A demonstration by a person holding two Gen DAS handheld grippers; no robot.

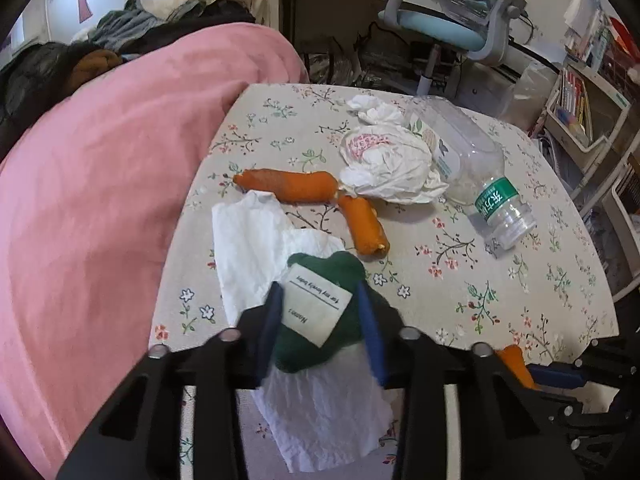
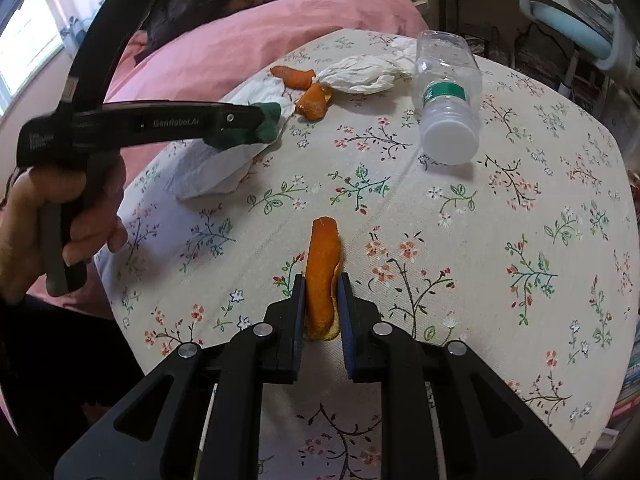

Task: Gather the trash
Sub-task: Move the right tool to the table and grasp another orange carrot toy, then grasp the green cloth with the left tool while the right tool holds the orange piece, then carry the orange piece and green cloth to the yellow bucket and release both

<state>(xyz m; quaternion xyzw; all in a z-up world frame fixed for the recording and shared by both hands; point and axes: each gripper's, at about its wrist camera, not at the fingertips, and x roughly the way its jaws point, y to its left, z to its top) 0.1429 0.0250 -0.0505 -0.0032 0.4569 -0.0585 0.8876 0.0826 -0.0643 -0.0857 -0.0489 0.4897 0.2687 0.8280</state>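
Pink blanket (image 1: 100, 184): we see it lying along the left edge of the table (image 1: 500, 320), which carries a floral cloth.
Left tool (image 1: 320, 312): we find its blue pads pressed on either side of a dark green cloth piece (image 1: 340, 344) bearing a white printed label; the jaws stand narrow and clamped on it. In the right wrist view a hand (image 2: 60, 216) grips this tool's handle.
White tissue (image 1: 256, 248): we see it spread flat under the green cloth, reaching from the table's left side down below the left tool.
Orange peels: we count two curled pieces, one long peel (image 1: 288, 186) lying crosswise and a shorter peel (image 1: 364, 226) angled just beside it, both beyond the green cloth.
Crumpled wrapper (image 1: 388, 164): white paper with pink print, touching the end of the long peel; a smaller tissue wad (image 1: 372, 110) lies behind it.
Plastic bottle (image 1: 472, 168): clear, green label, white cap, lying on its side just right of the wrapper.
Right tool (image 2: 322, 296): we see its jaws nearly together, clamped on a third peel strip (image 2: 322, 276) that stands on edge between the pads, near the table's front edge and well apart from the other trash.
Desk chair (image 1: 460, 12): pale blue, beyond the far end of the table.
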